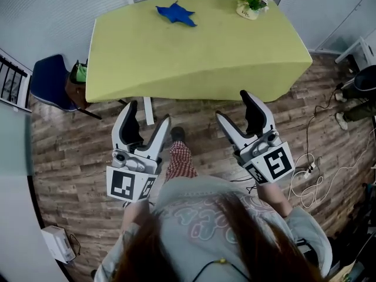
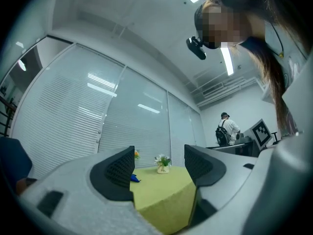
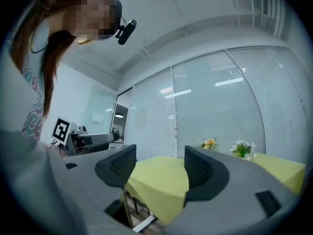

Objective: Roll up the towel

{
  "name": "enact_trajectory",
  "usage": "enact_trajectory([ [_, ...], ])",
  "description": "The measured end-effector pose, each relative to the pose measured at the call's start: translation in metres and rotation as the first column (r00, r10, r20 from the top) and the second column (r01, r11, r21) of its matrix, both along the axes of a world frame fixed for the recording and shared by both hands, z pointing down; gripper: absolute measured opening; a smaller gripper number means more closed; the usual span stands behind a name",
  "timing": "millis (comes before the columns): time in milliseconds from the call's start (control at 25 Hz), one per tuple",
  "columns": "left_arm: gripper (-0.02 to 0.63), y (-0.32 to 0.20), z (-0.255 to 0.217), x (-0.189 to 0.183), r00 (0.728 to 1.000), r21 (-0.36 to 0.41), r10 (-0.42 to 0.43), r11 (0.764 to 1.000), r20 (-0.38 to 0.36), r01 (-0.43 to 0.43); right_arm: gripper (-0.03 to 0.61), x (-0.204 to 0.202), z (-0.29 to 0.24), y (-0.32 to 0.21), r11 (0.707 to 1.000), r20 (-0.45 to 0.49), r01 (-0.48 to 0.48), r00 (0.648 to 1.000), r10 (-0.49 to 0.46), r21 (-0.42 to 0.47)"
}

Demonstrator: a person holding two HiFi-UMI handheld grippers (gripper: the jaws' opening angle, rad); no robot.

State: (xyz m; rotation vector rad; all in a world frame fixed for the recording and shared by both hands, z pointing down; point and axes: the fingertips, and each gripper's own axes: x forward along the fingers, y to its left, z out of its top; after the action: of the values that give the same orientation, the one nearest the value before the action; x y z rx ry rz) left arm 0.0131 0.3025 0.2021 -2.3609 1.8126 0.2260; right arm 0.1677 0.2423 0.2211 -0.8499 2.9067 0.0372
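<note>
A crumpled blue towel [image 1: 175,13] lies at the far middle of the table with the yellow-green cloth [image 1: 194,57]. In the left gripper view the towel [image 2: 135,179] peeks out beside the left jaw. My left gripper [image 1: 145,125] is held over the floor in front of the table, jaws wide open and empty. My right gripper [image 1: 237,111] hangs beside it, near the table's front edge, also open with nothing between its jaws. In both gripper views only the table shows between the black pads [image 2: 121,168] [image 3: 200,166].
A small pot of white flowers [image 1: 251,3] stands at the table's far right. A blue chair [image 1: 50,81] with a bag sits to the left of the table. White cables [image 1: 311,181] trail on the wooden floor at right. A person with a backpack [image 2: 227,130] stands in the background.
</note>
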Motion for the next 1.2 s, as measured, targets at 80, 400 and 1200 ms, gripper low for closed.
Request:
enact_trajectory([
  [80,0.288,-0.022,-0.001,-0.012,1.0,-0.002,0.01,1.0,0.006,-0.01,0.296,-0.011,-0.002,-0.02,1.0,-0.001,-0.011,1.0,0.011,0.004],
  [400,0.288,-0.12,-0.007,-0.075,0.999,-0.006,0.045,0.999,0.027,-0.045,0.296,-0.075,-0.01,-0.114,0.999,0.0,-0.031,1.0,0.031,0.01],
  [1200,0.287,-0.303,0.011,-0.159,0.984,-0.094,0.169,0.982,0.055,-0.163,0.296,-0.162,0.009,-0.276,0.992,-0.049,-0.113,0.993,0.11,-0.063],
])
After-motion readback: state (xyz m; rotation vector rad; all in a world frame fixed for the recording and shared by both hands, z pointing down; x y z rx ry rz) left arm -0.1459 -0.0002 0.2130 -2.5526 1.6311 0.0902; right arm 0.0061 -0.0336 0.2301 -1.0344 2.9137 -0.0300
